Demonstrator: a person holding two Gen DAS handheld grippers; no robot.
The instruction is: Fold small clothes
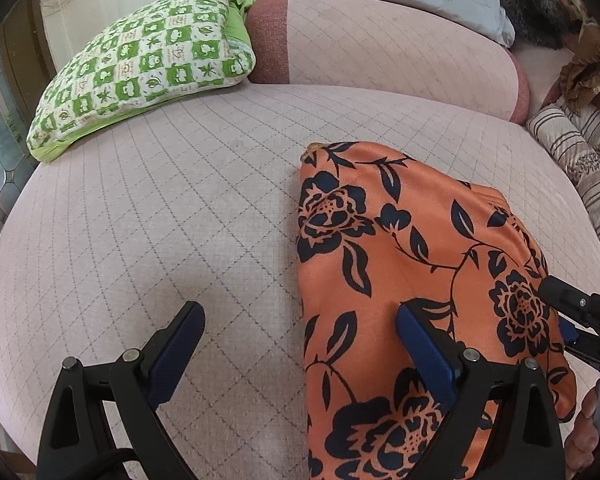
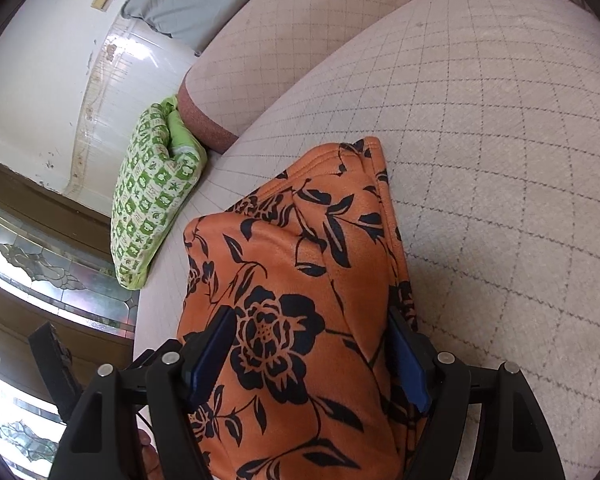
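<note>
Orange floral garment [image 1: 412, 264], folded into a narrow bundle, lies on the pink quilted sofa seat [image 1: 172, 208], right of the green patterned cushion [image 1: 148, 64] at far left. Left gripper [image 1: 300, 320]: jaws spread wide, holding nothing, one finger over the cloth's edge. Right gripper [image 2: 312, 344]: jaws wide apart, straddling the garment; grip not discernible.

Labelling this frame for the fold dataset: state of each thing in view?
Orange floral-print garment: folded into a strip, lying on the bed.
Left gripper: open, straddling the garment's left edge.
Right gripper: open, garment between its fingers.
Green-and-white checked pillow: flat on bed, untouched.
</note>
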